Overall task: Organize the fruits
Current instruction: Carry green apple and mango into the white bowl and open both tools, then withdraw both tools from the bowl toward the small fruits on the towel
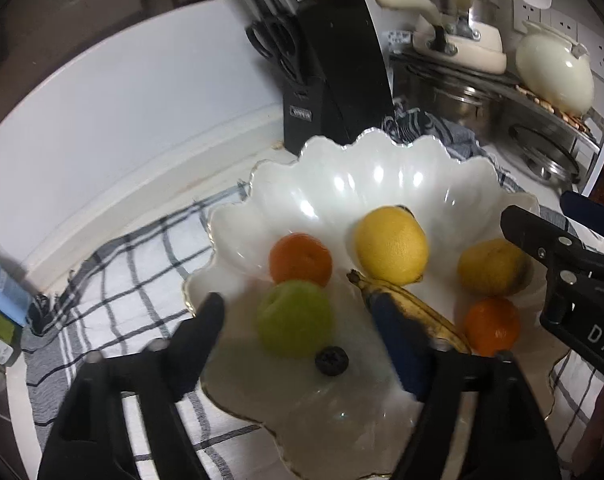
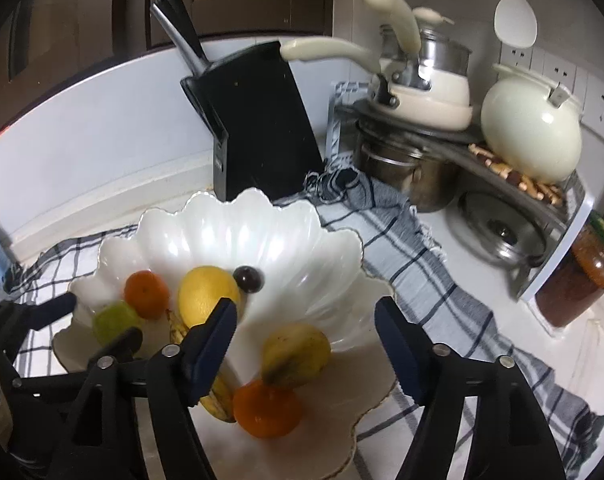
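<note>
both grippers over the white scalloped bowl (image 1: 382,176) on the checked cloth (image 1: 133,280), jaws released and empty: left gripper (image 1: 302,332) lower centre, straddling the green fruit (image 1: 293,318); right gripper (image 2: 306,320) lower centre around the bruised yellow fruit (image 2: 295,354). bowl also holds lemon (image 1: 392,245), banana (image 1: 418,314), two oranges (image 1: 300,259) (image 1: 492,326), dark grape (image 1: 332,361). knife block (image 2: 261,120) behind on the bench.

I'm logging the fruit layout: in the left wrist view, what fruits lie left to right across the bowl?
Green fruit → blueberry → big yellow citrus → far-right orange. The other orange, banana and second yellow fruit overlap these in the order, so I left them out.
</note>
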A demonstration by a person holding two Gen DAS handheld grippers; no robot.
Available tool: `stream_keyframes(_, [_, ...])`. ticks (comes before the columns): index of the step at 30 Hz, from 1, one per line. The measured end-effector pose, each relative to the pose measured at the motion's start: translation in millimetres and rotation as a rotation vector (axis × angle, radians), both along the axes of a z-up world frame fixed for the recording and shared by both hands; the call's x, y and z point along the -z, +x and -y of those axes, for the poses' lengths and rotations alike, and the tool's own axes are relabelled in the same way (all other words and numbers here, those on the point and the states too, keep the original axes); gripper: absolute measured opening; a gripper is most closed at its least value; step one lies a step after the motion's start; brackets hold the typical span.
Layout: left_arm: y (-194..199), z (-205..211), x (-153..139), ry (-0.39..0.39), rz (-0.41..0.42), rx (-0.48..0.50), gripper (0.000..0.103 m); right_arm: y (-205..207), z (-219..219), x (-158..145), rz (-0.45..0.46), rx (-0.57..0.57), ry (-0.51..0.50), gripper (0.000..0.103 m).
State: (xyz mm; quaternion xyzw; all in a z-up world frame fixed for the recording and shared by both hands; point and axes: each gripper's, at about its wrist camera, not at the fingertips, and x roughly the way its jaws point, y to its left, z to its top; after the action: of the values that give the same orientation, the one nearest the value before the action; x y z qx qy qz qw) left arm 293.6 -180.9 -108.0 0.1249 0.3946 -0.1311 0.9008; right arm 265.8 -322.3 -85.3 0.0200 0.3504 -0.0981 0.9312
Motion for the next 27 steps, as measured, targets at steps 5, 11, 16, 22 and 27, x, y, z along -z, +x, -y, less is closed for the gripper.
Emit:
stream_keyframes(5, [-5.0,-3.3,-9.4,-0.005,0.009,-0.005,0.088,-10.0,0.0,-12.9,0.028,0.028,-0.020,0.088])
stream_keyframes(11, [-20.6,-10.2,-32.7,-0.013,0.052,-0.006,0.098,-26.2,-3.6,-30.9,0.056,0.037,-0.016,0.093])
stream_keyframes(16, [-38.3,-25.1,-51.4,-0.027,0.092,-0.033,0.103,-42.0,-12.4,-47.5,0.078,0.039,-0.010,0.094])
stream_keyframes(22, [-63.8,-48.7,-66.4,-0.037,0.113,-0.052,0.103,-67.9,-36.1,-65.6,0.108,0.013,-0.022,0.094])
stream_keyframes(27, [-87.1,-75.4,-76.6,-0.030,0.152,-0.078,0.103,-88.4,-59.9,-72.4,0.125,-0.016,-0.015,0.094])
